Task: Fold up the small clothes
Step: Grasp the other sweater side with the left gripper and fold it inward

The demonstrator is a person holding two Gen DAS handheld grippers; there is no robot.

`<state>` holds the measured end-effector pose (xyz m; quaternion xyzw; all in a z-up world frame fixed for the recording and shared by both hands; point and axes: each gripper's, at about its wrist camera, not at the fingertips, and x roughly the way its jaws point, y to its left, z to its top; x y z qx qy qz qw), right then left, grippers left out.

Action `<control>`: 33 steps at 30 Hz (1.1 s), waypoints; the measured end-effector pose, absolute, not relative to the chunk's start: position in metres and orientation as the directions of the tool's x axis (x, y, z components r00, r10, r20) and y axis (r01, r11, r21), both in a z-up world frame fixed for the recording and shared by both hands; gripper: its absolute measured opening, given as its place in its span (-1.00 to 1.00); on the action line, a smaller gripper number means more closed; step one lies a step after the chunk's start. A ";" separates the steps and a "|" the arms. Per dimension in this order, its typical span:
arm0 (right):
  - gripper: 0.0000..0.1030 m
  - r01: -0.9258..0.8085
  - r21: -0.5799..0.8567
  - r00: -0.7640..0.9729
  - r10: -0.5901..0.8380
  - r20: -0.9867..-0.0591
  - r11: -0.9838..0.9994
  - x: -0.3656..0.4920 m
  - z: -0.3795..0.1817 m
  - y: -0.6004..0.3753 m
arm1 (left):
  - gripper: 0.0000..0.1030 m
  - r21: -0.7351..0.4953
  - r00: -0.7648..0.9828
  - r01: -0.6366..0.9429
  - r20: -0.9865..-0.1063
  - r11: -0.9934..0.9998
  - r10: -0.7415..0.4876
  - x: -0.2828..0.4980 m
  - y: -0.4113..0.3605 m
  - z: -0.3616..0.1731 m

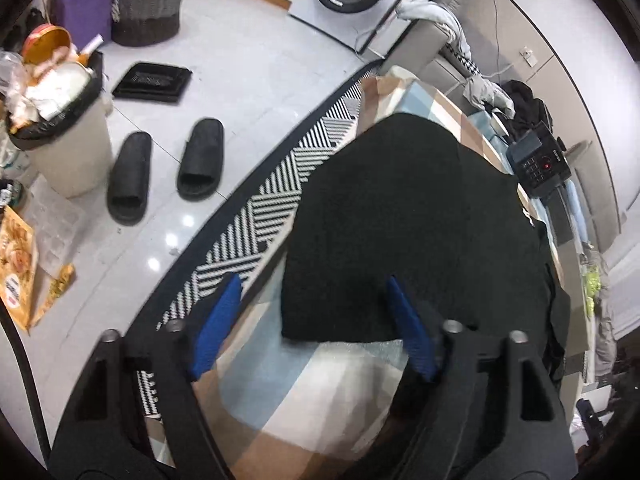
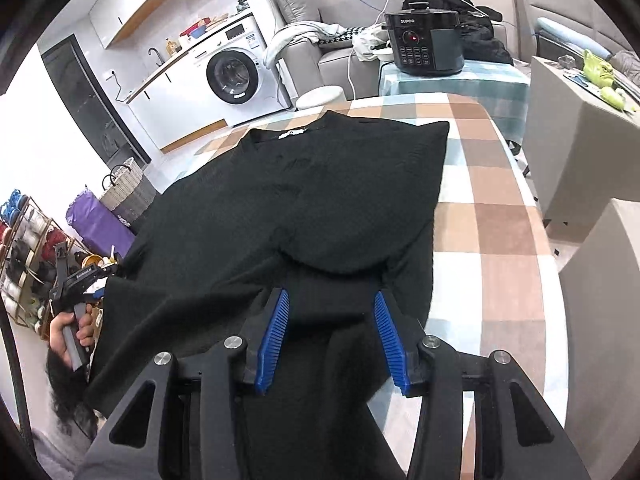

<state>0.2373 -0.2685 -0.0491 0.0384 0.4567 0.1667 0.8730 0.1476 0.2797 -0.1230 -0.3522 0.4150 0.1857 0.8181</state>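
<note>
A black knit sweater lies spread across the middle of a table covered by a checked cloth, its collar with a small white label toward the upper centre of the right wrist view and one part already folded over the body, so the folding looks partly done. At the bottom centre of that view the right claw has its blue pads well apart over the sweater's near edge, gripping nothing, probably poised to take that edge for the next fold. In the left wrist view the left claw is likewise spread wide at the lower centre, hovering at the garment's rounded side edge. Beyond, a black pressure cooker stands at upper right, a washing machine at upper left, and slippers sit on the floor.
</note>
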 end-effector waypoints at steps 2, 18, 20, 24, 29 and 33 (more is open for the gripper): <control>-0.10 -0.246 0.222 0.526 0.323 -0.787 0.943 0.238 -0.050 -0.270 | -0.13 -0.460 0.602 -0.576 -0.798 0.676 -0.030 0.154 0.281 -0.131; -0.10 -0.219 0.253 0.558 0.334 -0.760 0.942 0.224 -0.048 -0.284 | -0.85 -0.430 0.733 -0.494 -0.674 0.756 0.096 0.182 0.265 -0.049; -0.10 -0.218 0.250 0.558 0.330 -0.761 0.944 0.222 -0.048 -0.285 | -0.85 -0.403 0.756 -0.441 -0.649 0.802 0.089 0.202 0.244 -0.024; -0.10 -0.203 0.252 0.559 0.323 -0.764 0.946 0.219 -0.047 -0.290 | -0.86 -0.368 0.791 -0.261 -0.611 0.893 -0.021 0.247 0.171 0.011; -0.10 -0.195 0.239 0.560 0.308 -0.769 0.951 0.213 -0.046 -0.292 | -0.52 -0.340 0.692 -0.020 -0.683 0.940 -0.232 0.274 0.080 -0.008; -0.09 -0.190 0.239 0.560 0.305 -0.771 0.952 0.210 -0.049 -0.294 | 0.37 -0.344 0.687 -0.025 -0.688 0.939 -0.234 0.255 0.071 -0.021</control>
